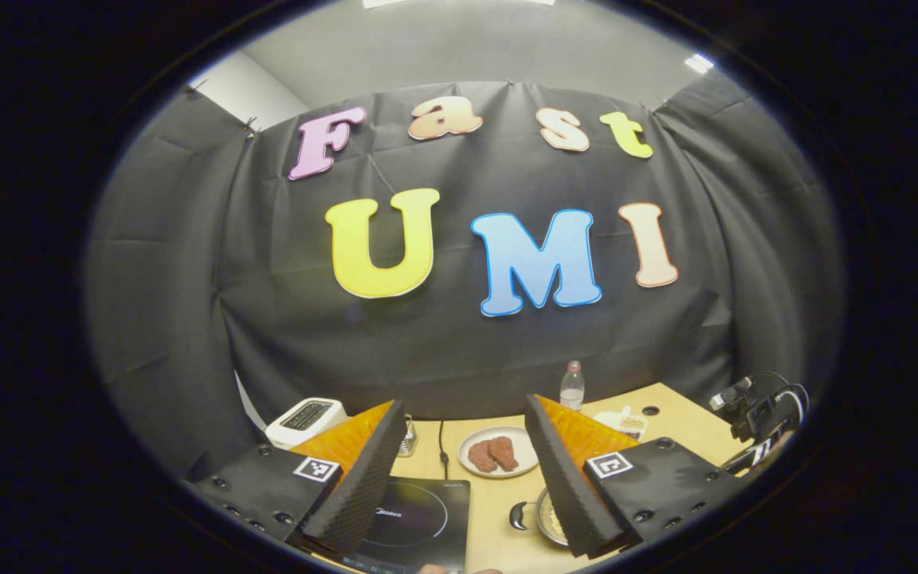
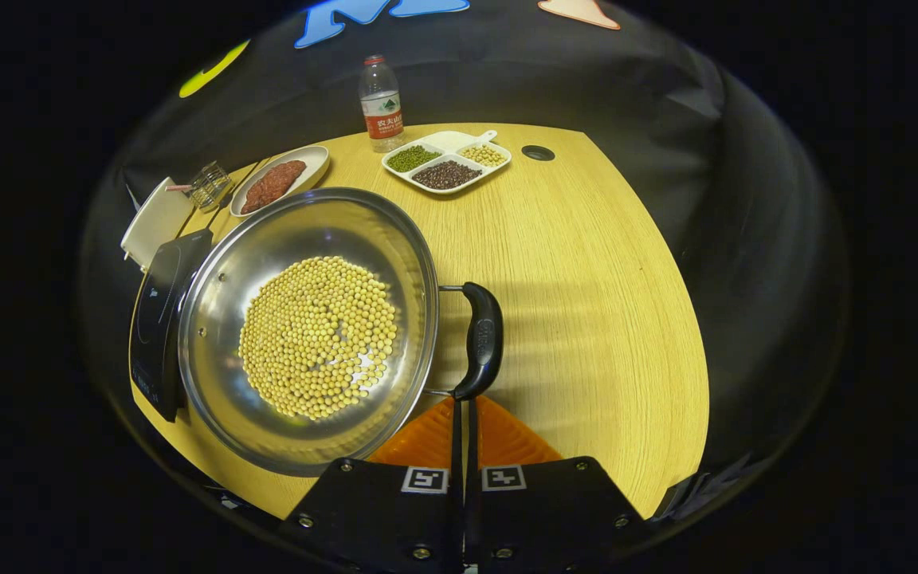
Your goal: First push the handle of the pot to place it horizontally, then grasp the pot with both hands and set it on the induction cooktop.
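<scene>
In the right gripper view, the right gripper (image 2: 463, 434) sits nearest, its 2 fingers pressed together with nothing between them, the tips right at the near end of the pot's black handle (image 2: 481, 339). Whether they touch it is hard to tell from this angle. The handle runs across the gripper's line, beside the rim on 2 thin wire arms. The pot (image 2: 311, 327), steel and holding a layer of yellow beans (image 2: 317, 335), stands on the table (image 2: 586, 303) towards its left edge, its far-left rim just beside or slightly overlapping the cooktop (image 2: 158, 319), which lies along that left edge. So the pot is not yet on the cooktop.

In the left gripper view, the left gripper (image 1: 463, 478) is held high with its fingers spread wide and empty; between them lie the cooktop and the other handle (image 1: 518, 516) at the pot's rim.

By my reading, the handle-pushing step is in hand or just finishing. The next move calls for the right fingers to part and close on the near handle while the left drops to the other one, then a level lift so the beans stay in.

Farther off, a plate (image 2: 280, 179), a divided dish (image 2: 447, 162) and a bottle (image 2: 381, 104) stand near the far edge.
</scene>
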